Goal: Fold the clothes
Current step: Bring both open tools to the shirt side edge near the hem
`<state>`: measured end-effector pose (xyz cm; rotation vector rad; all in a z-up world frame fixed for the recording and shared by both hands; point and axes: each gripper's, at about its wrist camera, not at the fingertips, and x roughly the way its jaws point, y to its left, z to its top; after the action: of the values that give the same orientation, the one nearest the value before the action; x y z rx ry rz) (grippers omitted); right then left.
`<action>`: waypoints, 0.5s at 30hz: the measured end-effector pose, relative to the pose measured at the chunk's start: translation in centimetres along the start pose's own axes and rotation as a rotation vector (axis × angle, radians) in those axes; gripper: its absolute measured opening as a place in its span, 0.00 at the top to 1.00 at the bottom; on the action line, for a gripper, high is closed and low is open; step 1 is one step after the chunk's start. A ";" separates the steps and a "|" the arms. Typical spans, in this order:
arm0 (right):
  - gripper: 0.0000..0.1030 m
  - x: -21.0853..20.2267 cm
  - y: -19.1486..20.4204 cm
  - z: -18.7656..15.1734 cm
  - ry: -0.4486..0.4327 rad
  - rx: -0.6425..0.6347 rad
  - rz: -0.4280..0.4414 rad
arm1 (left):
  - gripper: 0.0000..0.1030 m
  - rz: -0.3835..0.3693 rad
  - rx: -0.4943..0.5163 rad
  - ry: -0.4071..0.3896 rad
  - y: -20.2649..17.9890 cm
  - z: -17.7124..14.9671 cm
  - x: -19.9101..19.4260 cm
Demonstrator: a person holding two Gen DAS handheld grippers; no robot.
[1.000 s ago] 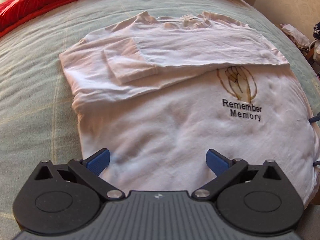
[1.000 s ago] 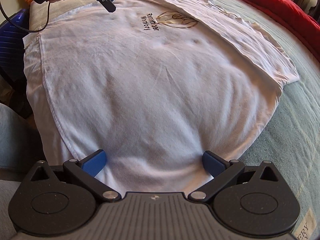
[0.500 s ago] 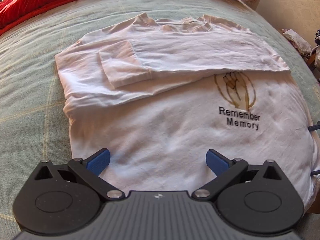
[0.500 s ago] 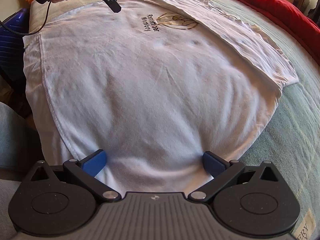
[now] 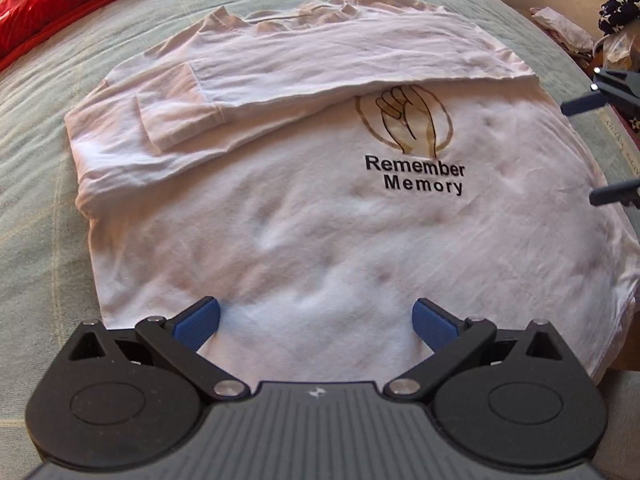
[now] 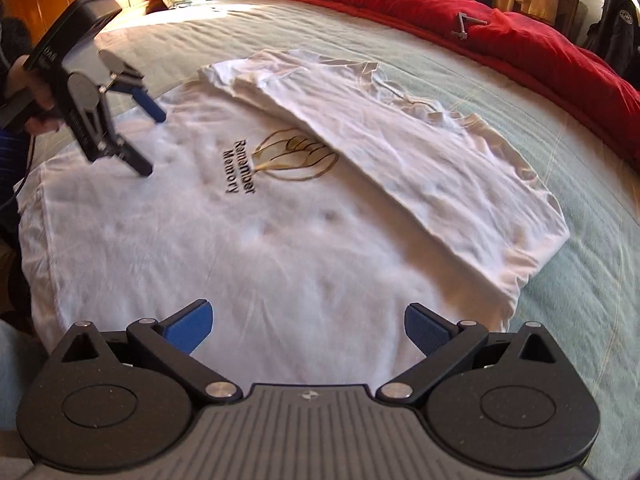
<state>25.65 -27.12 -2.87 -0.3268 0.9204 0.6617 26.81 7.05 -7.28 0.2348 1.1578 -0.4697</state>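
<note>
On bed (image 5: 36, 184): shirt (image 5: 304, 240) flat (collar toward red quilt (image 6: 500, 36)).

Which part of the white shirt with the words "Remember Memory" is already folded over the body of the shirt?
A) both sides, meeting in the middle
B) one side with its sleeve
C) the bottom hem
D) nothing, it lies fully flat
B: on the white shirt, one side with its sleeve lies folded across the body, its edge reaching the hand logo, while the rest lies flat on the bed.
</note>
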 end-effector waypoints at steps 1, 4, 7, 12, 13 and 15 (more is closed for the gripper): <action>0.00 0.8 -0.7 0.3 -0.001 0.015 0.011 | 0.01 0.001 -0.005 -0.010 0.0 -0.2 0.0; 0.00 2.3 -2.0 -0.3 0.039 0.057 0.005 | 0.01 -0.011 -0.026 -0.022 0.6 -0.6 -0.1; 0.00 2.4 -2.9 -1.6 0.079 0.103 -0.011 | 0.01 -0.025 -0.031 -0.022 1.2 -1.0 -0.2; 0.00 1.4 -3.0 -3.8 0.118 0.156 -0.044 | 0.01 -0.030 -0.032 -0.045 1.4 -1.4 -0.1; 0.00 1.3 -2.9 -4.1 0.115 0.157 -0.047 | 0.01 -0.028 -0.032 -0.049 1.3 -1.5 -0.1; 0.00 1.6 -2.8 -4.0 0.118 0.155 -0.055 | 0.01 -0.026 -0.028 -0.049 1.3 -1.5 0.0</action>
<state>25.67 -30.76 -6.58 -0.2539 1.0657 0.5216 26.21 8.83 -7.96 0.1831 1.1197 -0.4797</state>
